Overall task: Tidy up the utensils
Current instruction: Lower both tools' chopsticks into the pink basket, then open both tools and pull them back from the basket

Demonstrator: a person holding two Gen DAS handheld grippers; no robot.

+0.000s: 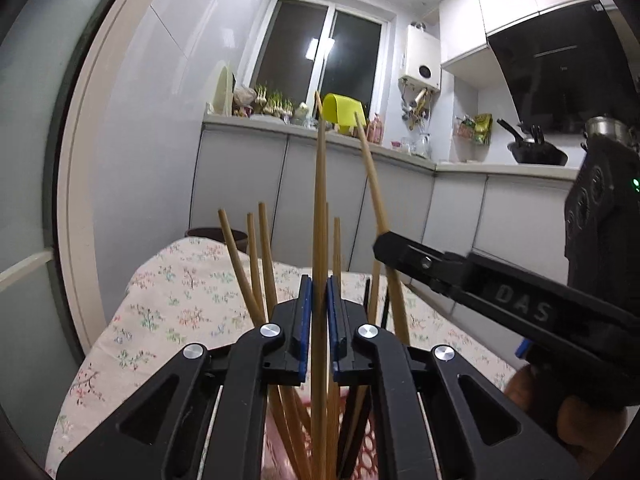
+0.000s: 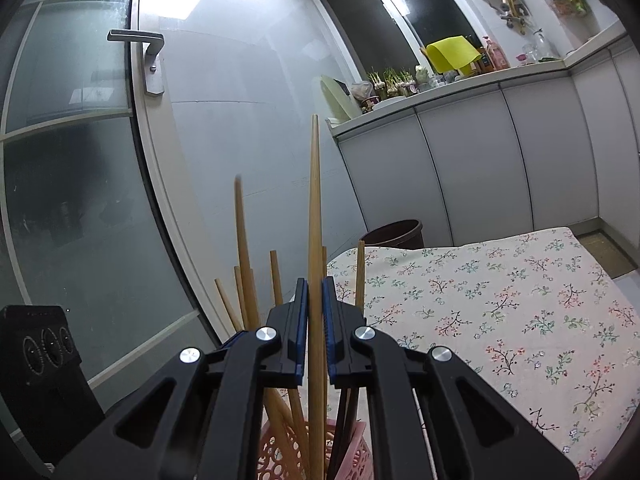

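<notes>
The left gripper is clamped on one chopstick, its blue pads pressed on the shaft about midway, so the stick stands nearly upright with its tip at twelve o'clock and its lower end down in the pink basket. The right gripper pinches a second stick the same way; in the left view it comes in from three o'clock, tilted. Gripping at mid-length probably keeps each stick vertical enough to slide in among the other chopsticks already leaning in the basket at ten to eleven o'clock. The basket sits on the flowered cloth, at six o'clock under both grippers. I judge both sticks are nearly seated and only need letting go.
</notes>
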